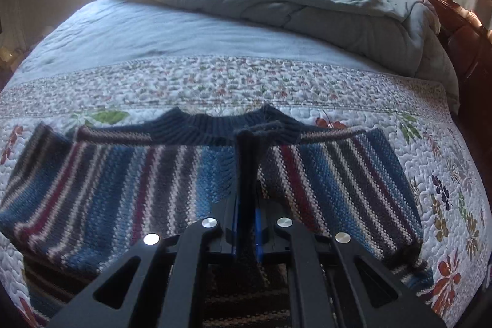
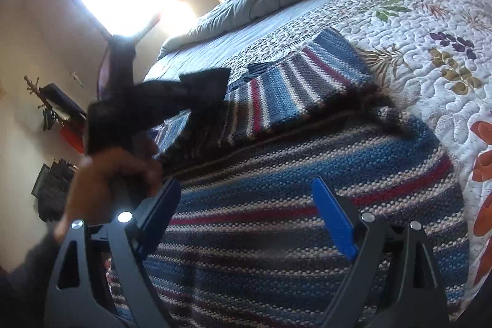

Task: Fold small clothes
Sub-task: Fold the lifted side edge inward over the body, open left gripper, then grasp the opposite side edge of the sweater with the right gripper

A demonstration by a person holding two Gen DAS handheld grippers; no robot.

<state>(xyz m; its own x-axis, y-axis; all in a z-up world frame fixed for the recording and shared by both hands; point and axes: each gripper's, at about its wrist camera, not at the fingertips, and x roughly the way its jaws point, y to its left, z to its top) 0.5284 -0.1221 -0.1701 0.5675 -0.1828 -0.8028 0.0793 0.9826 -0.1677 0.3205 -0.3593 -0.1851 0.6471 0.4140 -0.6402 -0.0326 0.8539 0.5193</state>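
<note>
The striped knit sweater (image 1: 123,183) lies on the floral quilt (image 1: 446,162) of the bed, near its foot edge, with the navy ribbed collar (image 1: 212,125) pointing toward the rumpled grey-blue comforter (image 1: 307,2) farther up. Both sleeves look already turned in over the body; in the right wrist view 1 folded sleeve (image 2: 307,76) lies across the chest as a striped band.

The left claw (image 1: 246,143) is clenched on the knit at the collar, with dark fabric pinched between its 2 fingers and lifted slightly off the garment. The right claw (image 2: 246,214) hangs released just above the lower body of the sweater, its blue pads (image 2: 332,220) spread wide and gripping nothing. The person's left hand (image 2: 113,177) shows at the left edge of that view, wrapped round the other tool.

My reading is that the sleeve folds are done and the lengthwise fold is in hand: collar end toward hem, or hem toward collar. The next move probably calls for the right claw to close on a matching spot, so both ends travel together and the thick knit does not skew or drag the sleeves loose.

No brand, label or readable writing shows anywhere
</note>
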